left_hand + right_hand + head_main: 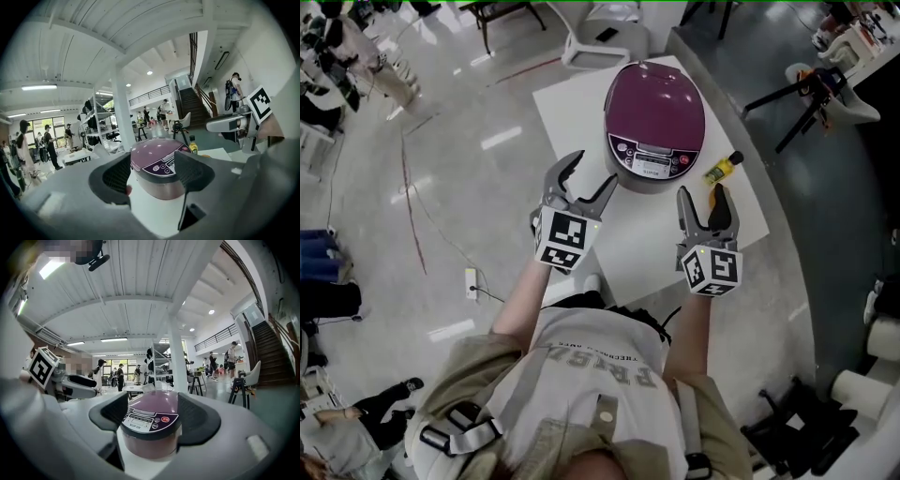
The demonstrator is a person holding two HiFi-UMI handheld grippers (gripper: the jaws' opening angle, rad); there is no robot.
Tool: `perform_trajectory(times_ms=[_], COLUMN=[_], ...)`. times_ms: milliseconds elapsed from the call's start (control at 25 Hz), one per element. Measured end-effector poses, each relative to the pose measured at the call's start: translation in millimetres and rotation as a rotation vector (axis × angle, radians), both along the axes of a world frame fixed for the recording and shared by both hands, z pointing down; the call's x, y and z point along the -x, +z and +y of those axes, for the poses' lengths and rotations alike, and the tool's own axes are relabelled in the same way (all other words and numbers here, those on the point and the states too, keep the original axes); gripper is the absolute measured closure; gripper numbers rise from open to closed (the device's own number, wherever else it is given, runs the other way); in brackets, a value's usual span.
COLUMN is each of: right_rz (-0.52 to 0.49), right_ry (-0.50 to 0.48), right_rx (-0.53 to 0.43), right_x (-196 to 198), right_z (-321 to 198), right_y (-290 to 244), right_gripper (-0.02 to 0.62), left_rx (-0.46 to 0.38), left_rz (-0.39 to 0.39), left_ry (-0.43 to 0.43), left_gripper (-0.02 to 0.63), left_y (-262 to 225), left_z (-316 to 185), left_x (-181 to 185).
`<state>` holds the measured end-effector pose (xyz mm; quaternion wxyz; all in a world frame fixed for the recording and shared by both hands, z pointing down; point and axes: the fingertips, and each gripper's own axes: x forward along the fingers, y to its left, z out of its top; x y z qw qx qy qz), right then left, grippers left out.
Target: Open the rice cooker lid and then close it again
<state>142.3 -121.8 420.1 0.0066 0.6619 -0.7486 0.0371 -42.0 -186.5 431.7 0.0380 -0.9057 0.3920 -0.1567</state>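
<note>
Standing on a white, flat-topped square table (581,103): one rice cooker (654,127), a rounded oval with a glossy, domed plum-coloured lid that lies fully closed. A grey control panel slopes across its front edge, set with small round buttons, one of them red, and a pale display strip. The lower body is a smooth band with a dull metallic sheen.

Left gripper (592,171): grey moulded plastic, with two curved jaws lined with dark ribbed pads. The jaws stand well apart and nothing is between them. It sits just short of the cooker's front left, and the left gripper view shows the cooker beyond the gap.

Right gripper (703,192): same make, with its jaws likewise spread and empty. It is near the cooker's front right and clear of it.

Each gripper carries a white cube printed with black square markers.

Small bottle (722,169): yellow contents and a dark cap, lying tilted on the table just right of the cooker.
</note>
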Motion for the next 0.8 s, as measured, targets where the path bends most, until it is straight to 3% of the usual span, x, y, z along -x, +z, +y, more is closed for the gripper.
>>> perform_trajectory(times_ms=[400,800], right_rz=[0.041,0.159], right_ry=[-0.016,-0.207], right_rx=[0.056,0.148], right_x=[5,20], right_z=[-19,-33], right_y=[9,31], right_gripper=[0.29,0.29], left_rx=[0.019,0.009], left_rz=[-0.059,-0.228], left_ry=[0.106,0.221], left_gripper=[0.278,0.256], left_y=[15,47], left_z=[-12,-4], left_x=[-16,-46])
